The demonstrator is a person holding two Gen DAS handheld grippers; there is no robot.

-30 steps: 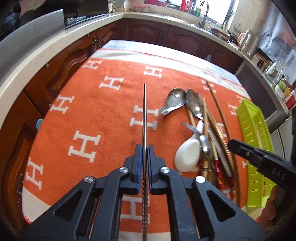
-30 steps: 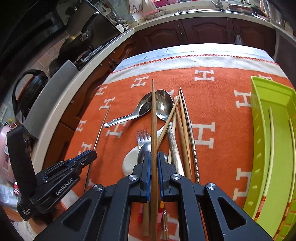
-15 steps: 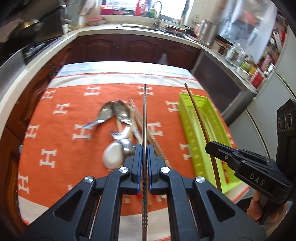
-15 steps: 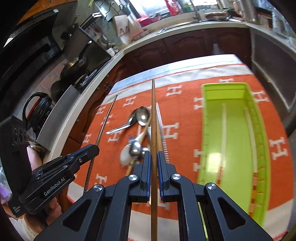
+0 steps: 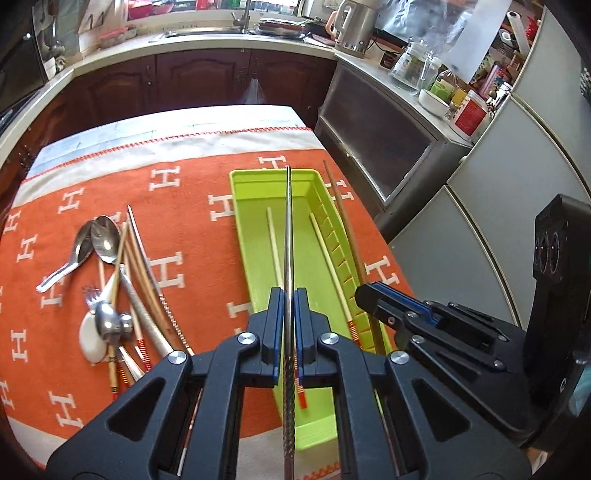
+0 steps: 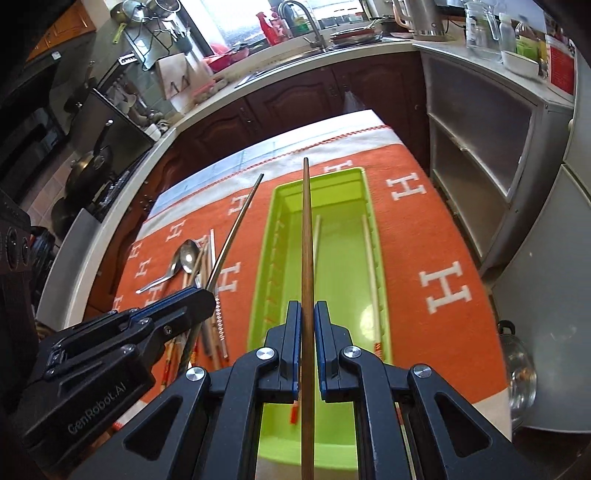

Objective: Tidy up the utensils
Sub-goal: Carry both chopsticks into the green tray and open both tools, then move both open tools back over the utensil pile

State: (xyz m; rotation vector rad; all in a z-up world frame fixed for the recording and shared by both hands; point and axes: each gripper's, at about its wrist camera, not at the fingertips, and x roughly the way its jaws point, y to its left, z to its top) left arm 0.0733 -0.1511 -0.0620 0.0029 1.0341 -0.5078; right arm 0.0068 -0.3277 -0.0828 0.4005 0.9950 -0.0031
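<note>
I have my left gripper [image 5: 289,299] clamped on a metal chopstick [image 5: 288,229], my right gripper [image 6: 306,314] on a wooden chopstick [image 6: 306,236], both angled down toward twelve o'clock, seemingly above the green tray [image 5: 255,236].

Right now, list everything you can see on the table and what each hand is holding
Cloth: one, orange with white H letters, covers the table.
Tray: one, lime green, on the cloth's right part.
Pale chopsticks: two, cream with red-striped ends, lying in the tray.
Pile of utensils: metal spoons, a fork, a white spoon, several chopsticks, heaped on the cloth left of the tray.
Kettle: one, silver, on the far counter.
Metal chopstick: one, silver, held over the tray.
Wooden chopstick: one, brown, held over the tray.
Left gripper: black, jaws shut on the metal chopstick.
Right gripper: black, jaws shut on the wooden chopstick.
</note>
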